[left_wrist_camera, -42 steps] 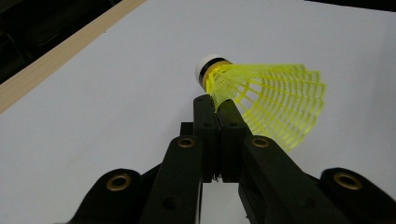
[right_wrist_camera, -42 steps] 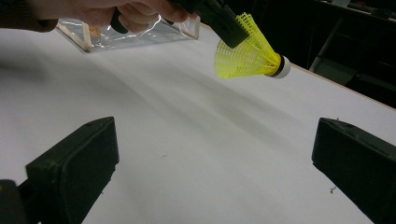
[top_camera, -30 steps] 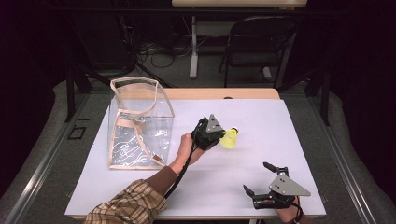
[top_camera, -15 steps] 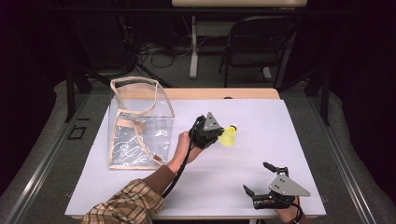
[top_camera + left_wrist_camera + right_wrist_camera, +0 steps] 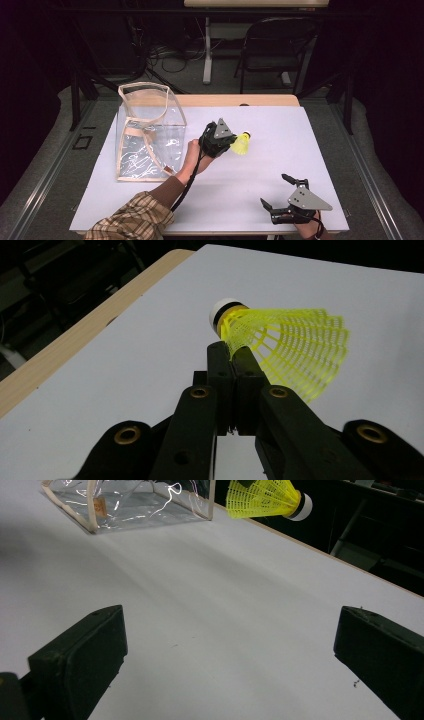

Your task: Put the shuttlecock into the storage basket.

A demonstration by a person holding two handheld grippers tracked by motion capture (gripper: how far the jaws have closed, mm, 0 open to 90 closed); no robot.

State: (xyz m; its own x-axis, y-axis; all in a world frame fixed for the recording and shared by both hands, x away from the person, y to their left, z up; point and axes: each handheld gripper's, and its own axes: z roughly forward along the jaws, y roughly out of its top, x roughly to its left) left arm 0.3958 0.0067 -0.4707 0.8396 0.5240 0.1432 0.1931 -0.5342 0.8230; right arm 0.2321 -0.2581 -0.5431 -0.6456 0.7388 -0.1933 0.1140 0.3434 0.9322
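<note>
The table (image 5: 310, 150) is being viewed from above its near edge by the high view, angled forward and down, from well back. The left gripper view is being taken close along its own jaws, just above the table, facing the yellow shuttlecock (image 5: 285, 347) right at the lens. The right gripper view is being taken low over the table near its front corner, looking across toward the far shuttlecock (image 5: 265, 497) and the clear bag (image 5: 130, 502). The shuttlecock (image 5: 240, 144) is being shared by all three.
</note>
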